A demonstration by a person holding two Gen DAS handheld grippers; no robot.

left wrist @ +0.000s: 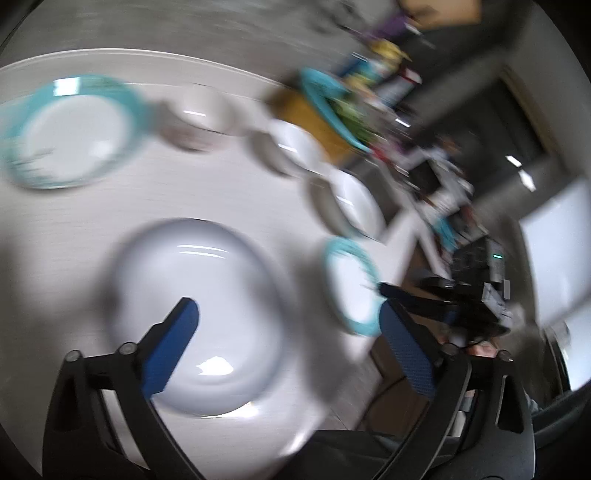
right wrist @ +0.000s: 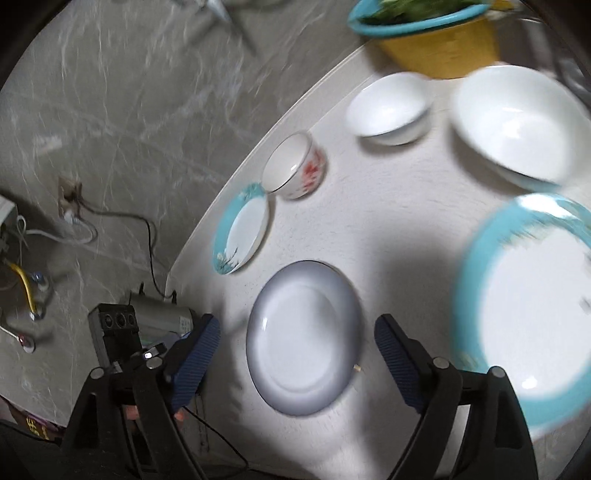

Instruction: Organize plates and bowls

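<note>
A white plate with a grey rim (left wrist: 195,314) (right wrist: 303,347) lies flat on the white table (right wrist: 369,240), just ahead of both grippers. My left gripper (left wrist: 288,321) is open above it, one blue pad over the plate and nothing between the pads. My right gripper (right wrist: 295,341) is open too, its pads standing either side of the plate and clear of it. Two teal-rimmed plates (right wrist: 242,236) (right wrist: 528,302) flank the grey one. Behind them stand a bowl with red flowers (right wrist: 295,166), a small white bowl (right wrist: 388,107) and a large white bowl (right wrist: 517,125). The left wrist view is badly blurred.
A yellow bowl (right wrist: 443,48) at the table's far edge carries a teal dish of greens (right wrist: 417,14). The table edge curves along the left of the right wrist view, with a grey marbled floor (right wrist: 110,110), cables and a wall socket (right wrist: 68,192) below it.
</note>
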